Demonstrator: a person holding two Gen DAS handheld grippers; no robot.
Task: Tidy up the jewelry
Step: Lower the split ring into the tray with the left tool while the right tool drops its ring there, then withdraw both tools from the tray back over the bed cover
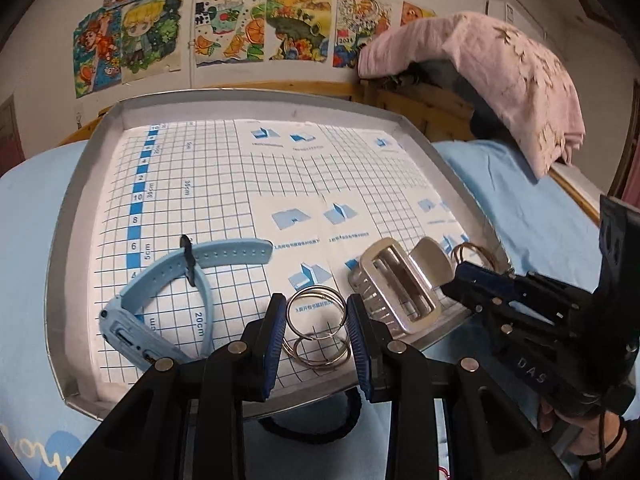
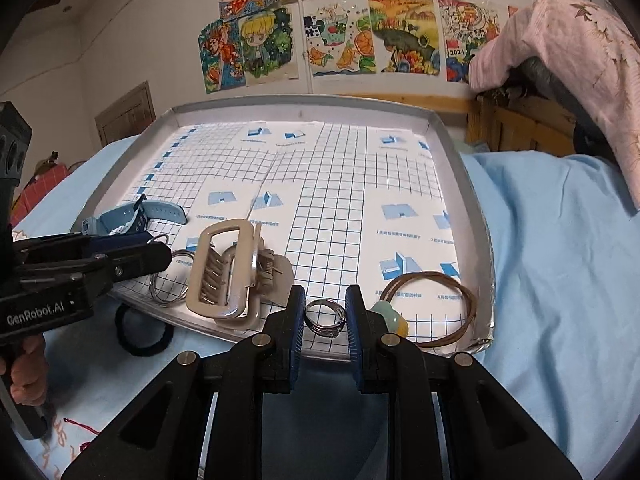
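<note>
A silver tray [image 1: 76, 208] lined with blue grid paper lies on a bed. My left gripper [image 1: 316, 320] is over its near edge, shut on a cluster of silver key rings [image 1: 316, 289] that spans the gap between the pads. In the right wrist view my right gripper [image 2: 326, 320] is shut on a small coiled metal ring [image 2: 326, 330] at the tray's front. In the tray lie a light blue watch [image 1: 168, 280], a beige claw hair clip [image 2: 228, 268] and a brown wire hoop [image 2: 432, 308] with a green and yellow bead [image 2: 390, 318].
A black hair tie [image 2: 144, 332] lies on the blue sheet [image 2: 560, 280] just outside the tray's near edge. A pink cloth [image 1: 520, 80] covers a wooden bed end at the back right. Drawings hang on the wall behind. A hand holds the left gripper's handle.
</note>
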